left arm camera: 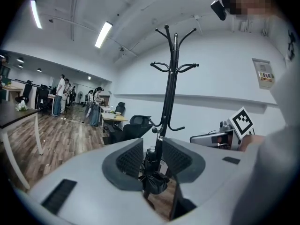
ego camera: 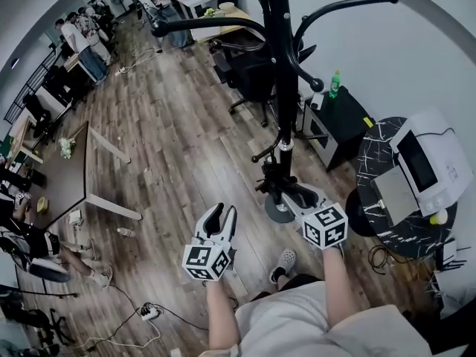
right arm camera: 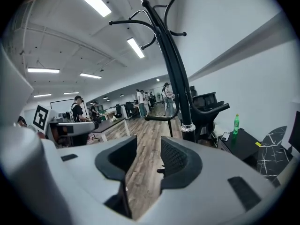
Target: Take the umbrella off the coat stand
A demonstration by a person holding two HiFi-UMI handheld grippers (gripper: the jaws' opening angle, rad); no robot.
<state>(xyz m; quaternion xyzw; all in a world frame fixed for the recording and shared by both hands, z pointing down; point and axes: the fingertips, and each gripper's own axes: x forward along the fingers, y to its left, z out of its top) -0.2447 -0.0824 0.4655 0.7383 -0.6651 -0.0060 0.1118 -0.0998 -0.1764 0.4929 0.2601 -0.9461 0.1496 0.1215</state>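
Left gripper (ego camera: 223,213) and right gripper (ego camera: 294,194) hold their fingers apart, empty; clamp the umbrella (left arm camera: 152,175) (low on the coat stand (ego camera: 282,65)) squarely, then lift upward.

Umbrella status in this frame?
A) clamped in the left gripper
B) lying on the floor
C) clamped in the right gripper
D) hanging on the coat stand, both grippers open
D. The umbrella hangs low on the coat stand, seen at a distance past the left gripper, whose jaws are apart. The right gripper is open too, with only floor between its jaws.
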